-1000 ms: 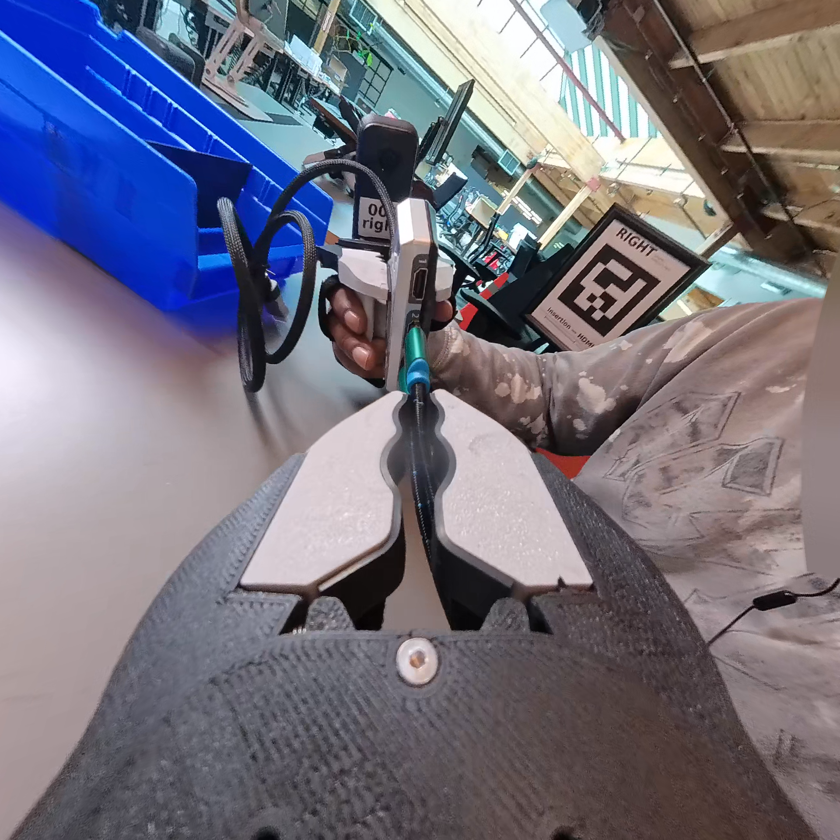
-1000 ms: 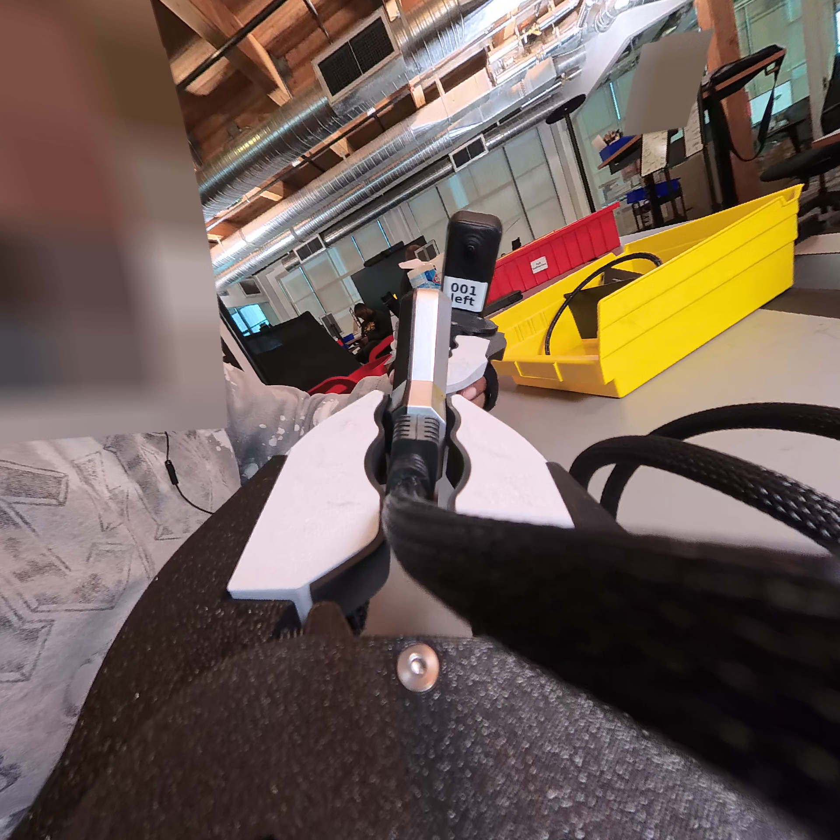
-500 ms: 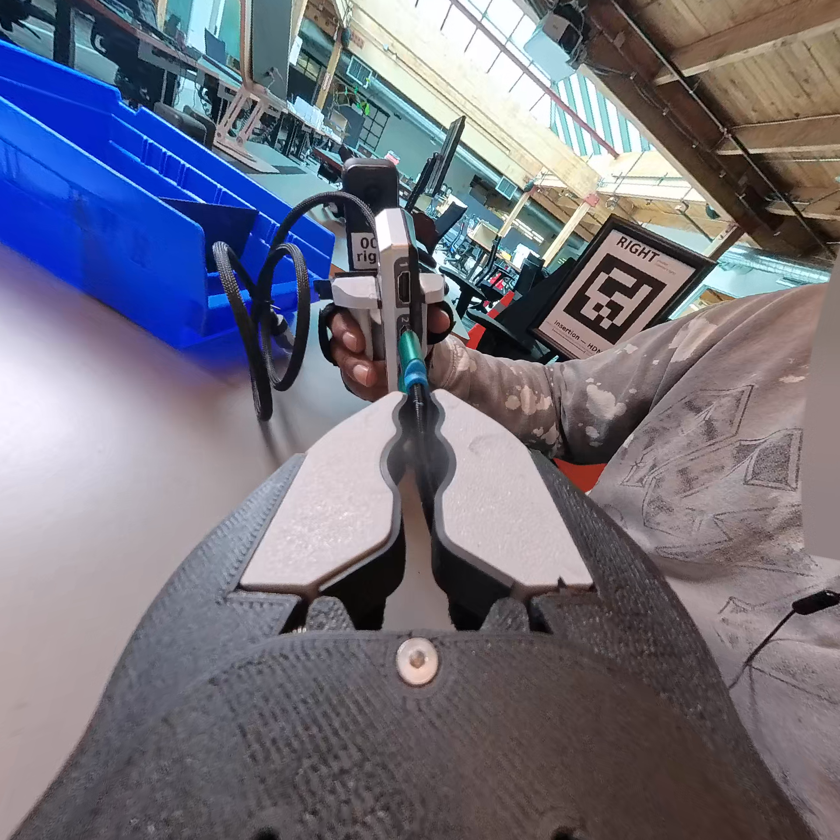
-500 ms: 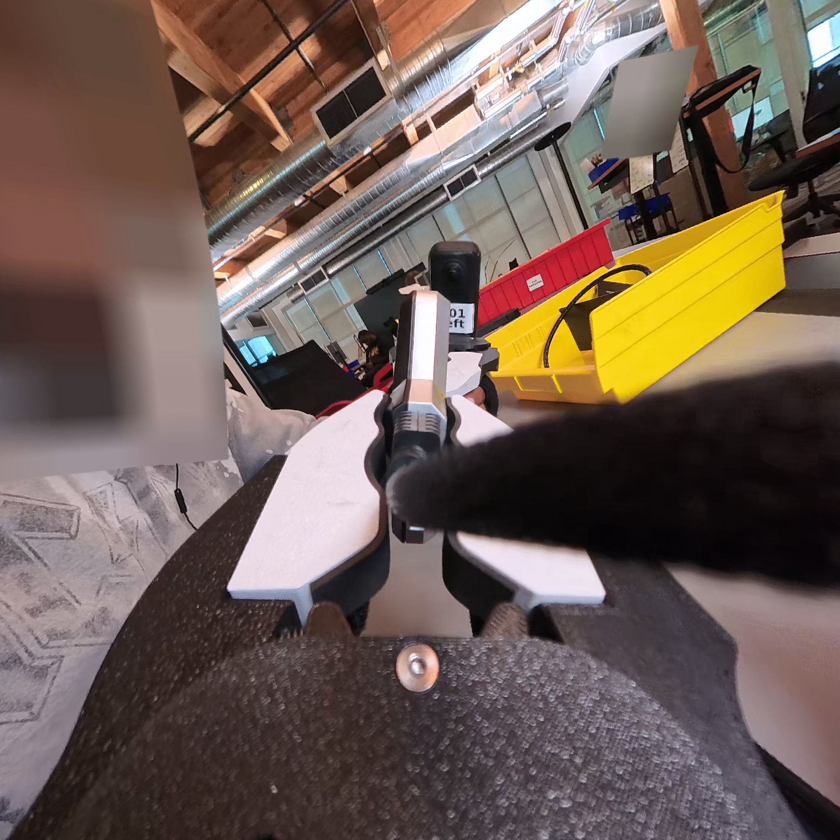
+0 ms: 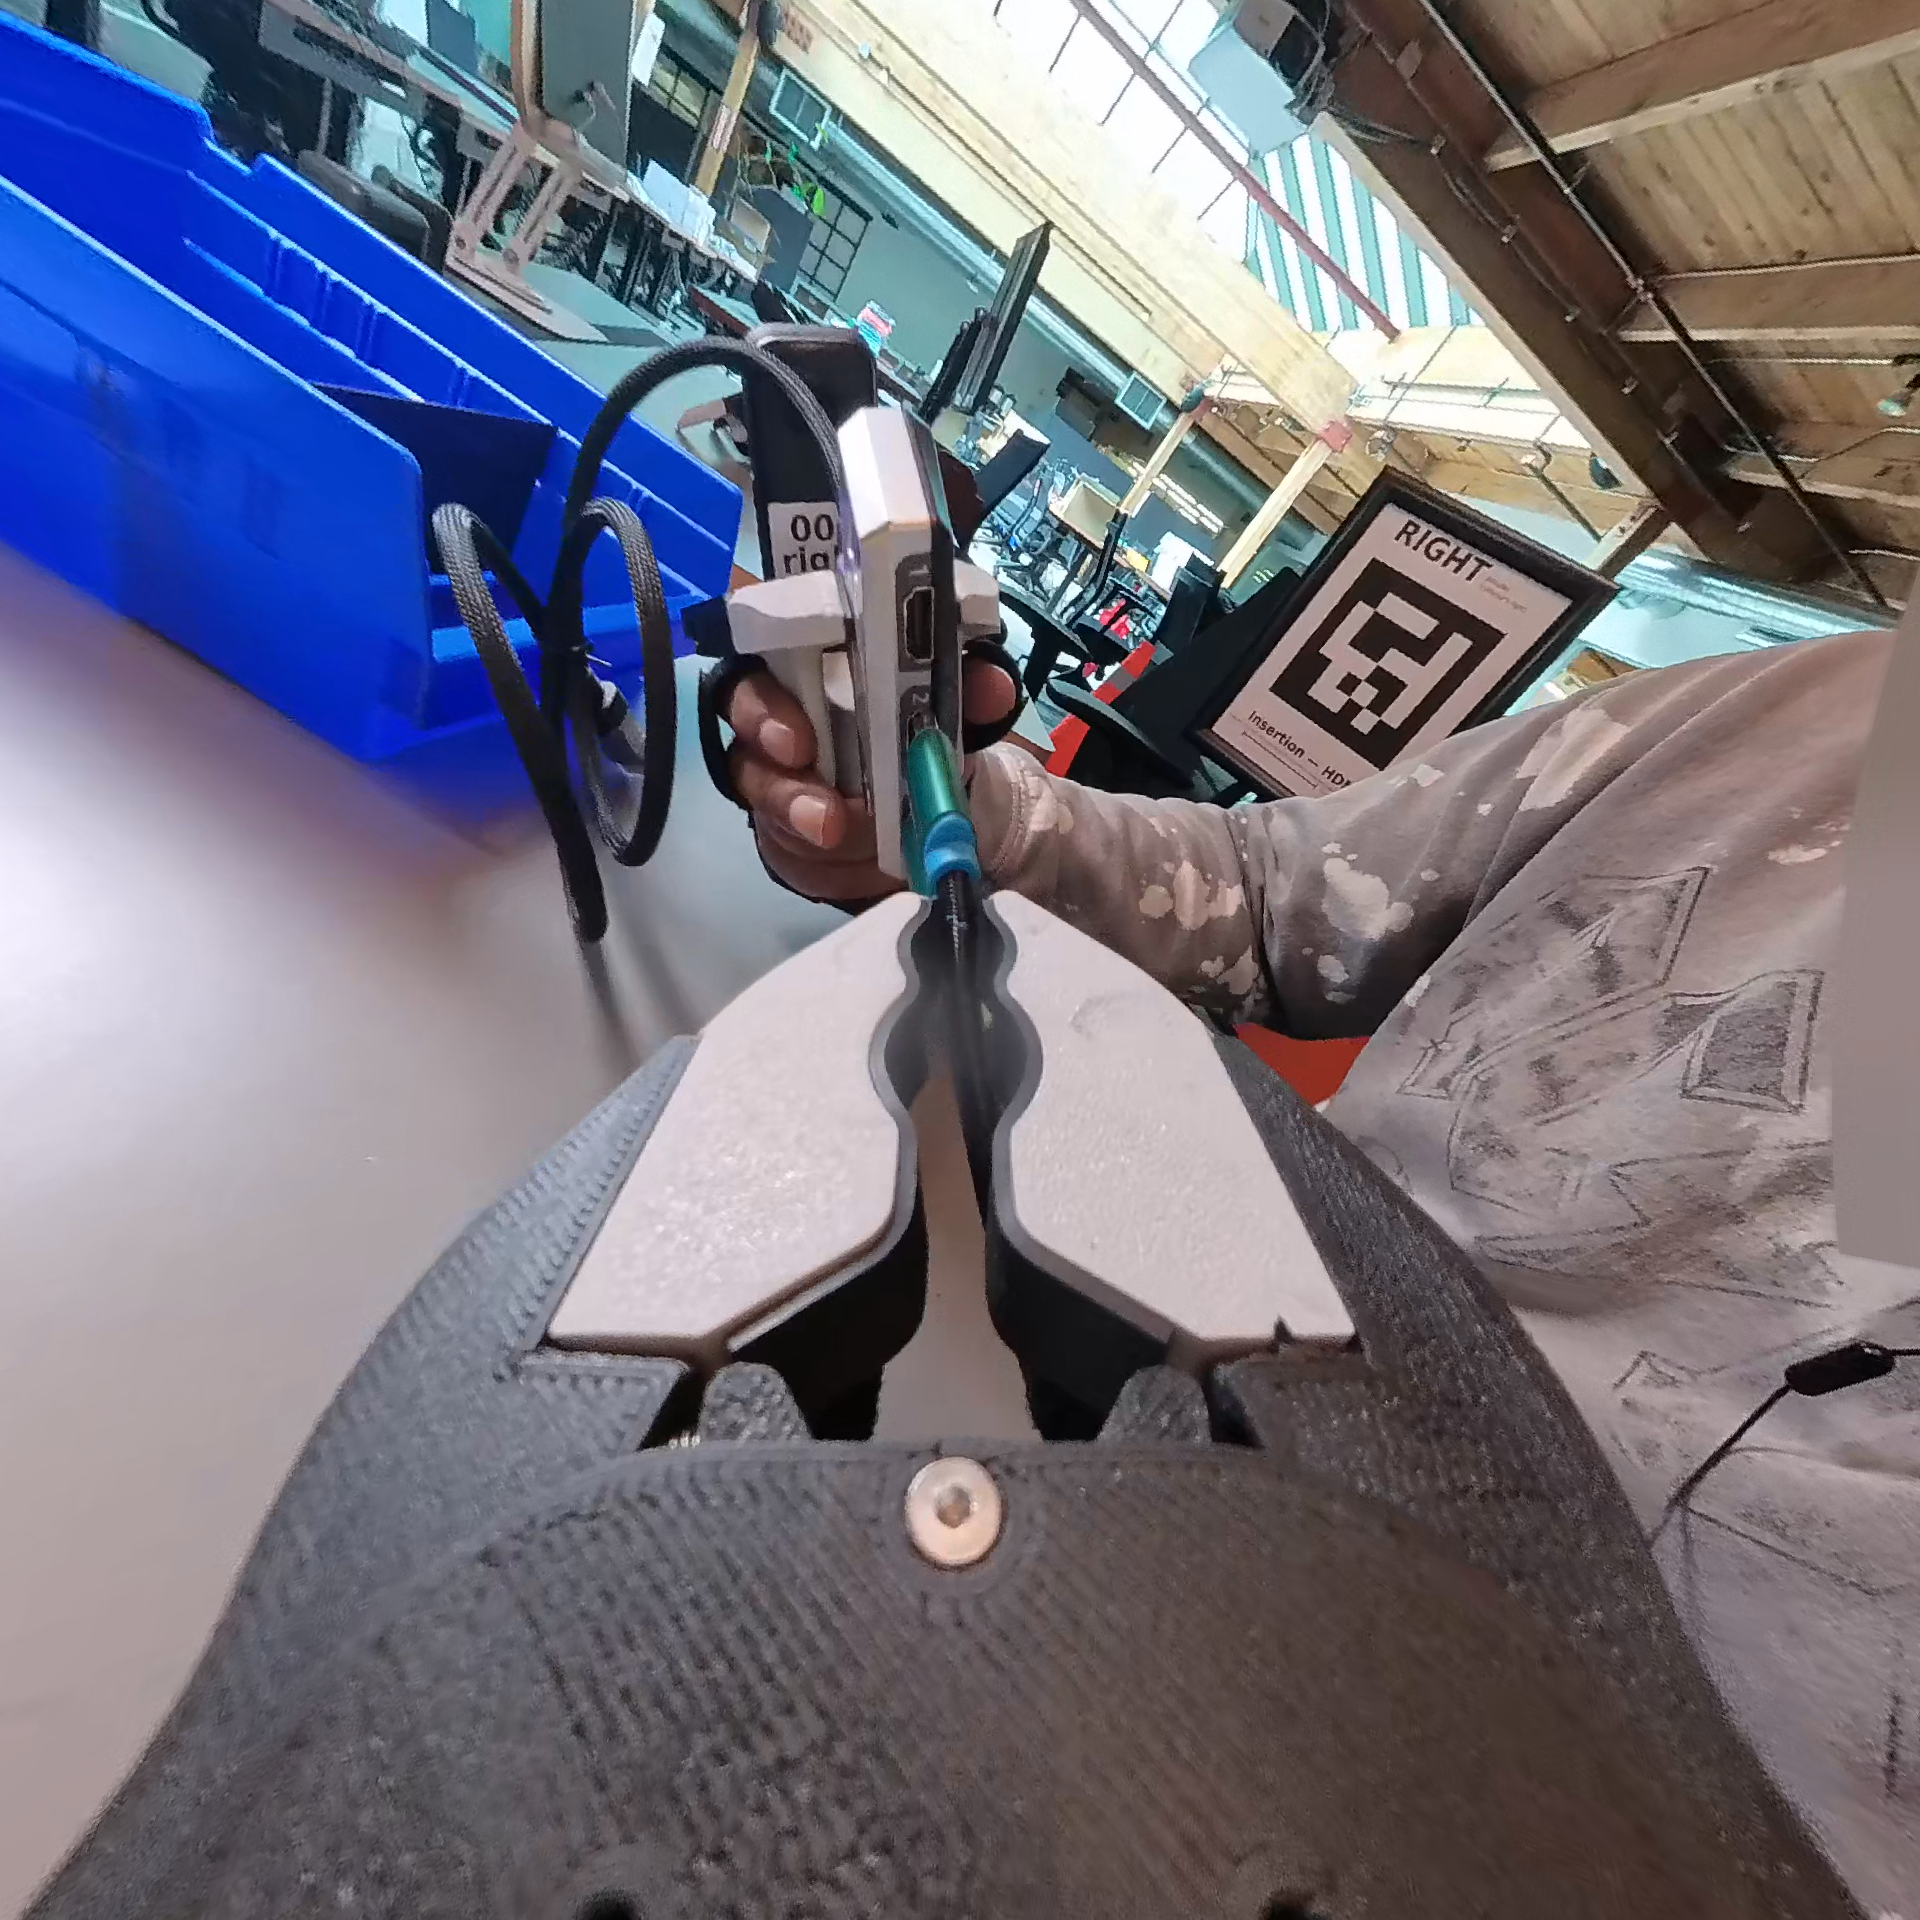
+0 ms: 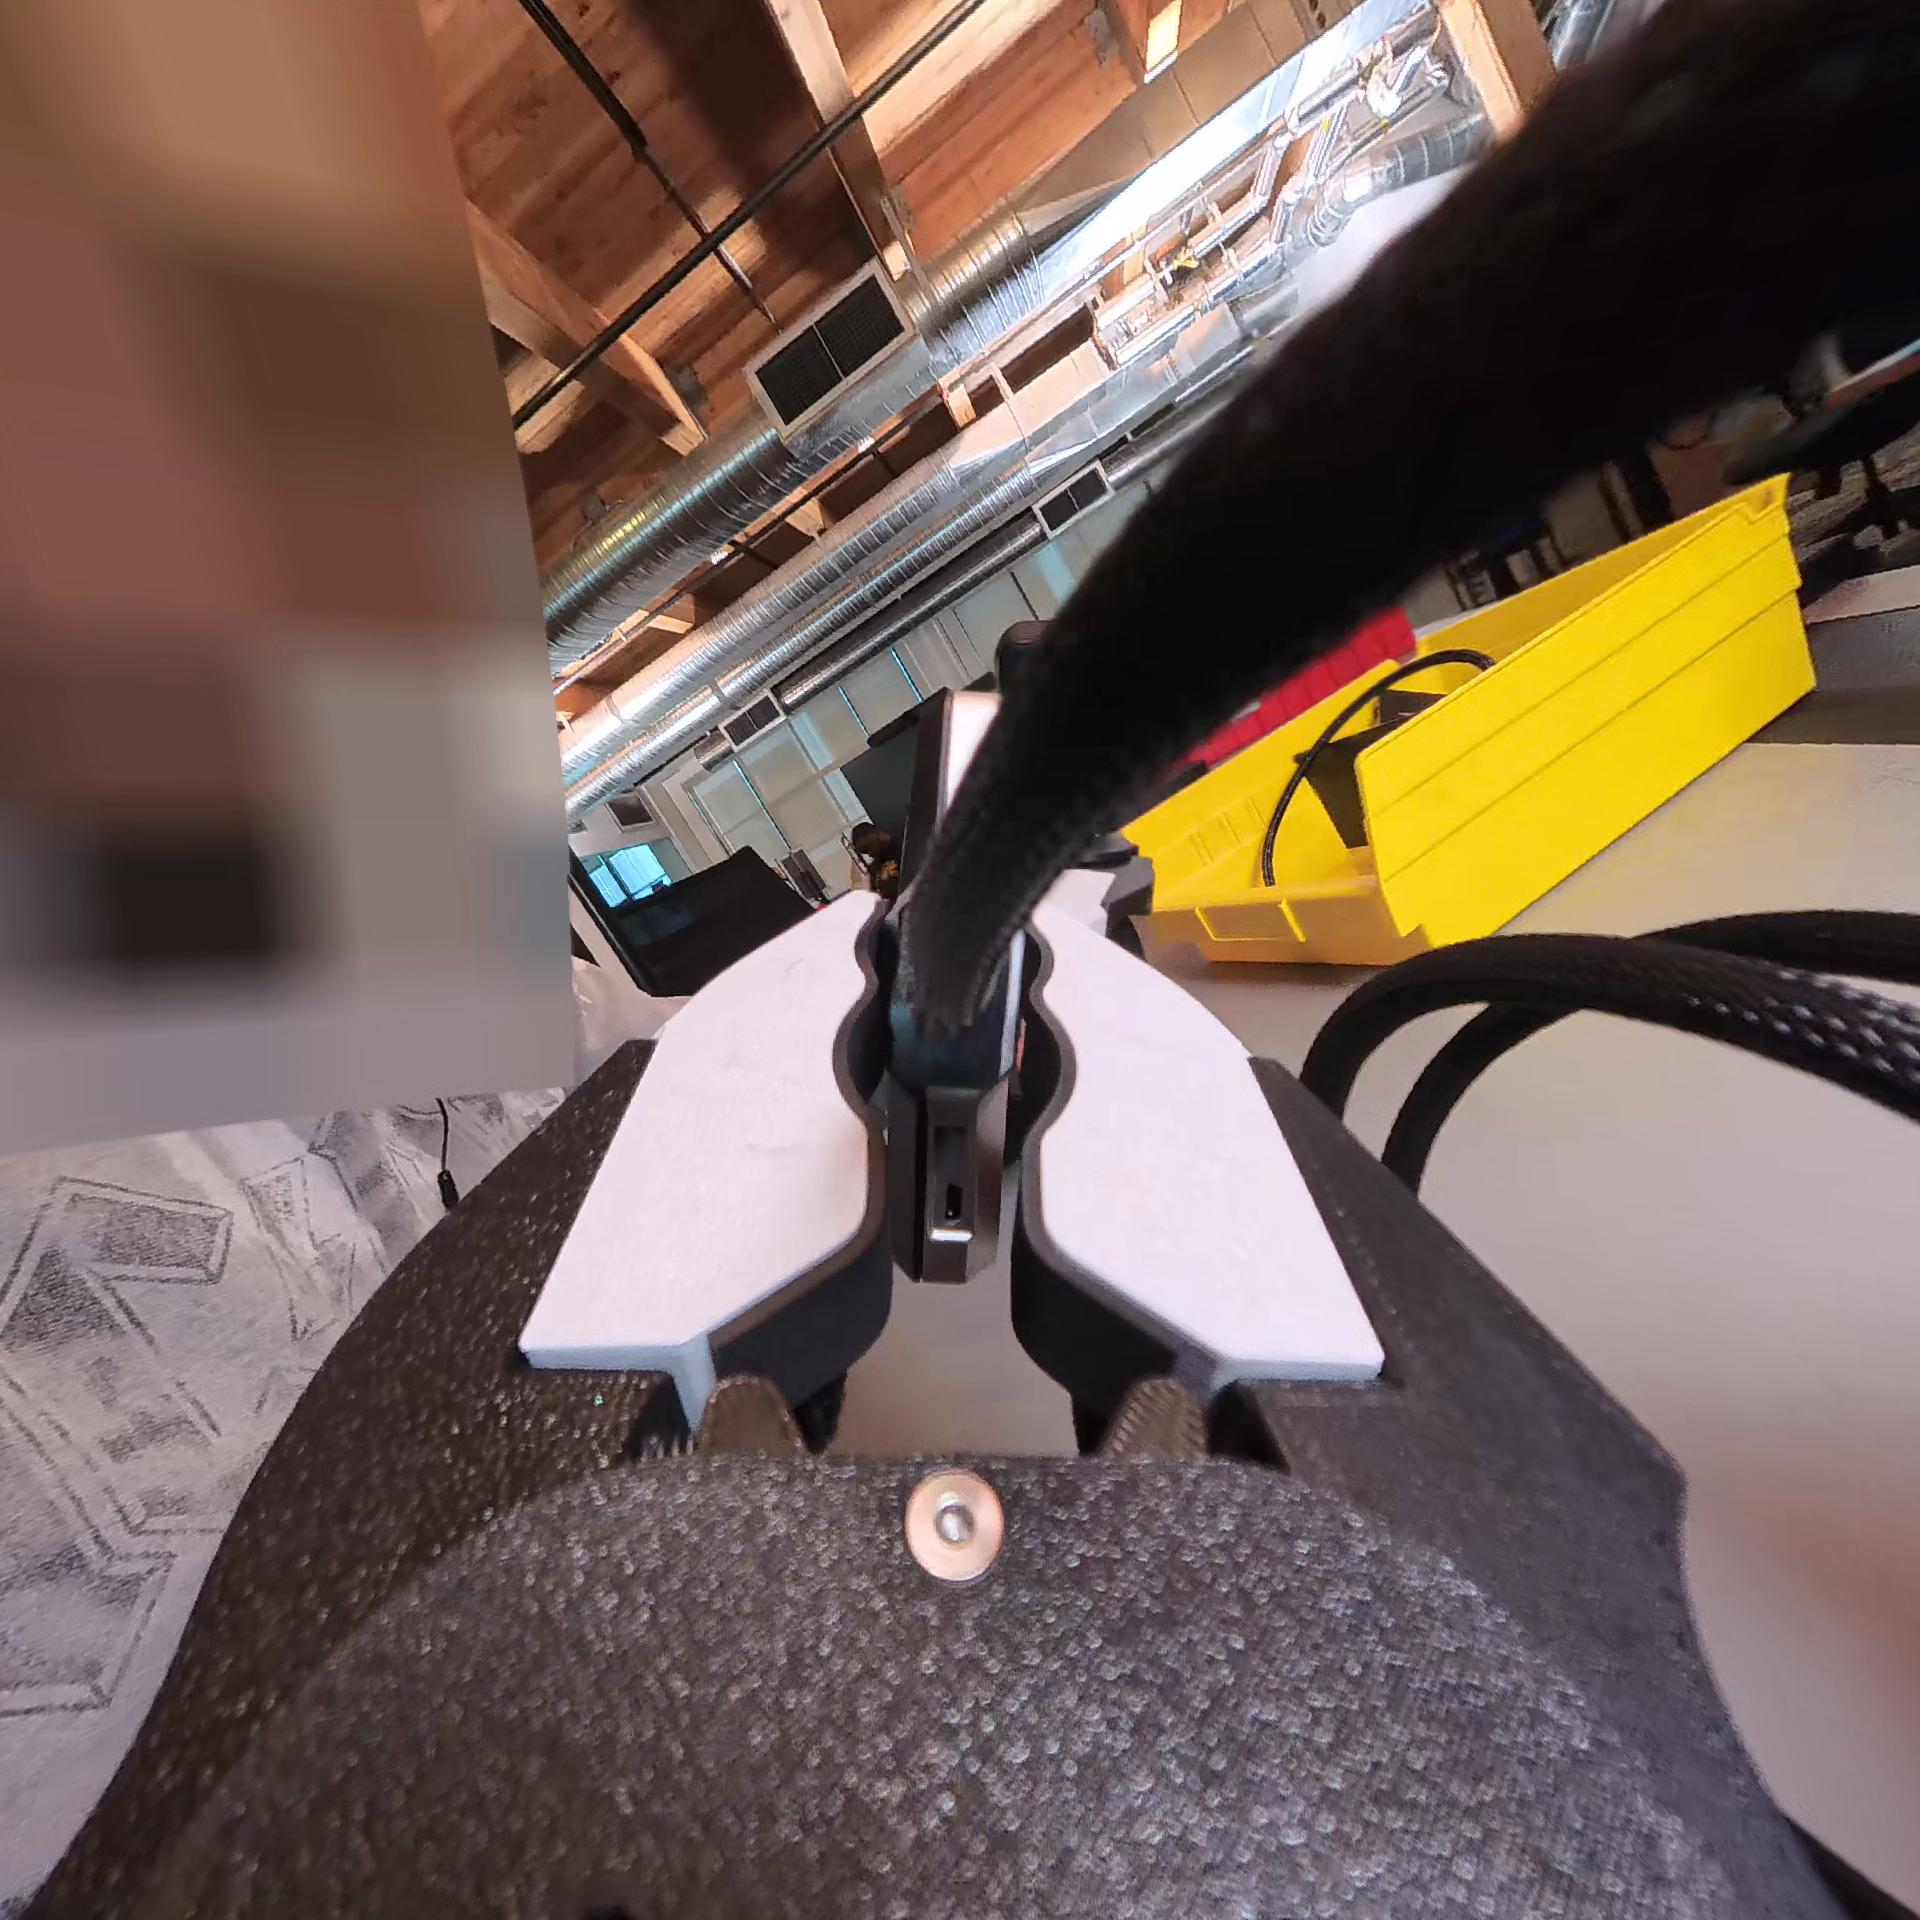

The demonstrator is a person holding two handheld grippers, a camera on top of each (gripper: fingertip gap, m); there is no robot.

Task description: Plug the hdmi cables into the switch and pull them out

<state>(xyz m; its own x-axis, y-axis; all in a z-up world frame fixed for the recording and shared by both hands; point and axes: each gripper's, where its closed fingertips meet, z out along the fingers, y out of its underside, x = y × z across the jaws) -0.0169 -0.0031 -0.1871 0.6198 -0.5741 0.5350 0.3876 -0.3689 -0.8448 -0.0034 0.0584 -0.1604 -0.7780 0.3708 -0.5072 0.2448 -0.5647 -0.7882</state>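
Left claw (image 5: 951, 940) first — its pale pads are pinched nearly together on a thin dark cable (image 5: 971, 1049), gripping just behind the teal plug (image 5: 935, 805) at twelve o'clock. That plug sits in the lower socket of the silver switch (image 5: 883, 623), though how deep it is seated I cannot tell. An empty socket (image 5: 920, 627) shows just above it.

Over to the right claw (image 6: 951, 971) — clamped firmly on the switch (image 6: 945, 1184) itself, holding it edge-on, with a thick braided cable (image 6: 1195, 665) plugged in at the far end and sweeping off toward two o'clock, partly masking the view.

Judging from this, the teal plug is being worked at its socket. To do it well: keep both claws on one straight line, push or pull along the plug's axis with no twist, and hold the switch rigid. Gripping cable rather than plug body risks bending, so go gently.

Farther out, the braided loops (image 5: 582, 665) lie on the table (image 5: 260, 1039) at ten o'clock, before a blue bin (image 5: 208, 416); a yellow bin (image 6: 1558, 769) sits at two o'clock.
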